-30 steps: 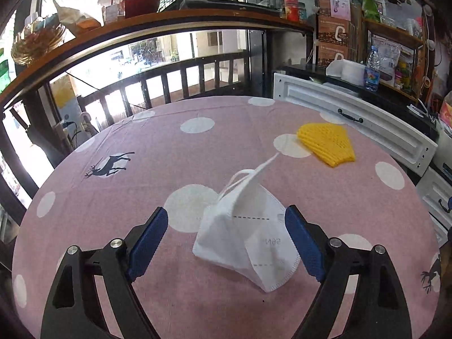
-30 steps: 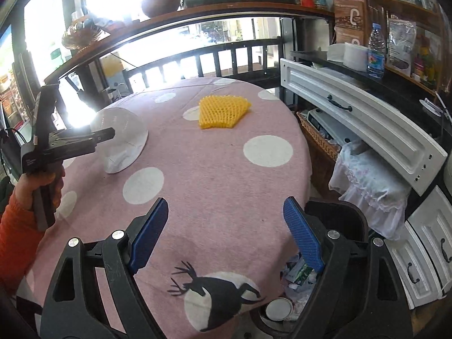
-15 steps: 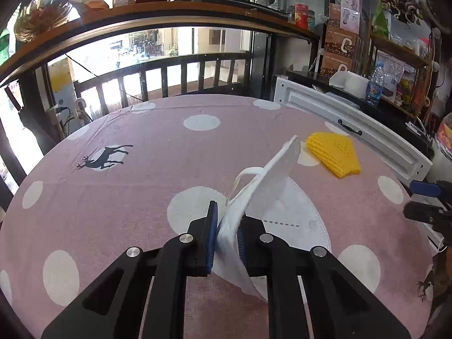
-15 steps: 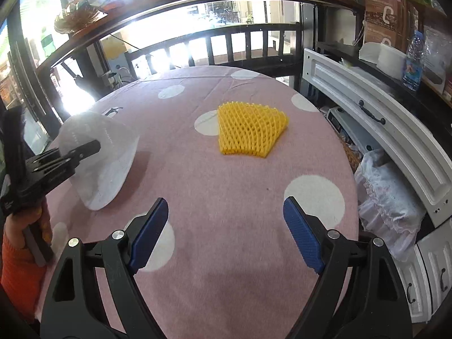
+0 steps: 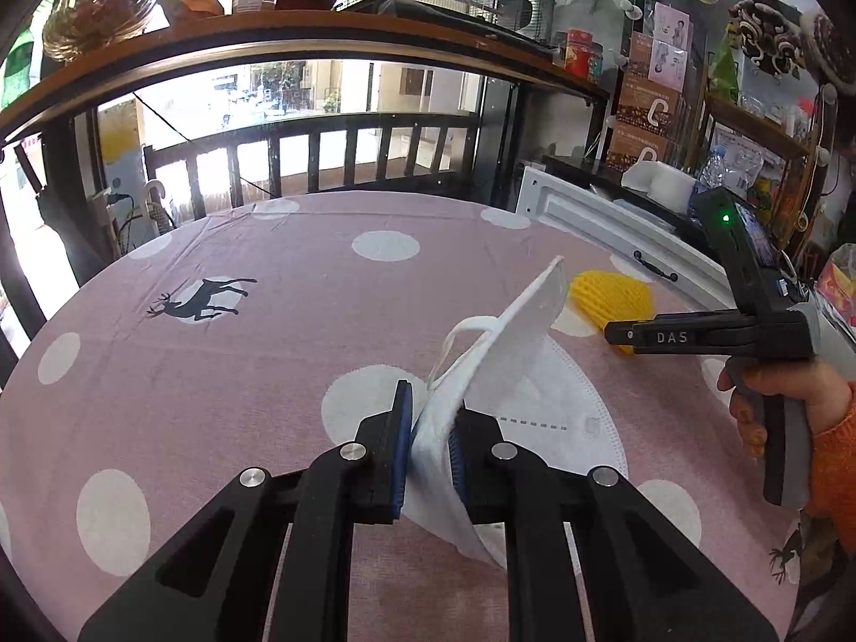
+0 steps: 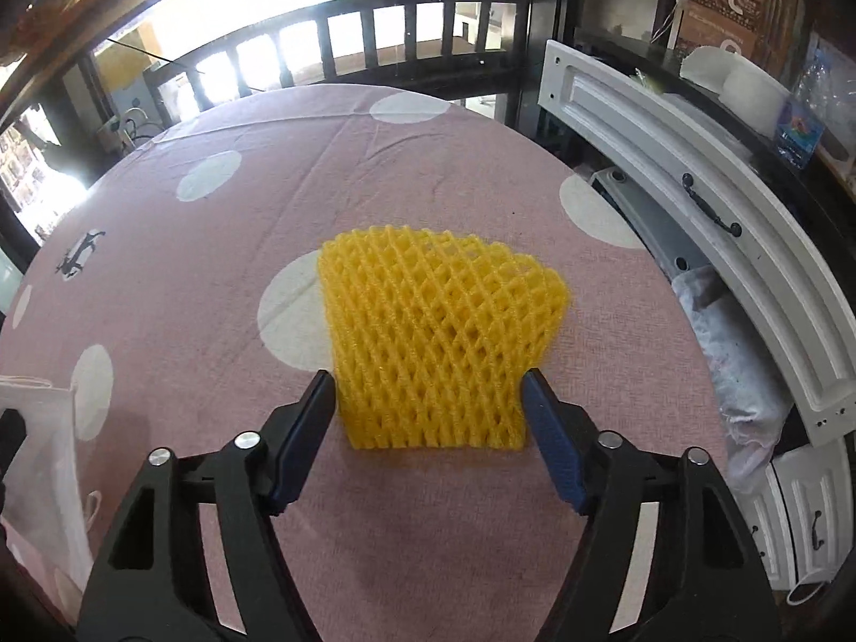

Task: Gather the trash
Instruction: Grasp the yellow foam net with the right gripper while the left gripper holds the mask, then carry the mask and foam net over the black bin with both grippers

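Note:
A white face mask (image 5: pixel 535 412) is pinched at its folded edge by my left gripper (image 5: pixel 430 444), which is shut on it; one half stands up, the other lies on the cloth. In the right wrist view the mask (image 6: pixel 37 428) shows at the far left edge. A yellow foam fruit net (image 6: pixel 433 331) lies flat on the table, its near end between the blue pads of my right gripper (image 6: pixel 428 412). Those jaws are closing, and the pads stand at the net's two side edges without squeezing it. In the left wrist view the right gripper (image 5: pixel 615 333) hangs over the net (image 5: pixel 610 297), held by a hand in an orange sleeve.
The round table wears a pink cloth (image 5: pixel 267 348) with white dots and deer prints. A white cabinet (image 6: pixel 669 150) with dark handles runs close along the table's right side, with white cloth (image 6: pixel 738 364) bunched below it. A dark railing (image 5: pixel 321 150) and windows stand behind.
My left gripper shut on the mask and lifted its edge. My right gripper moved forward across the table to the yellow net, and its jaws narrowed around it.

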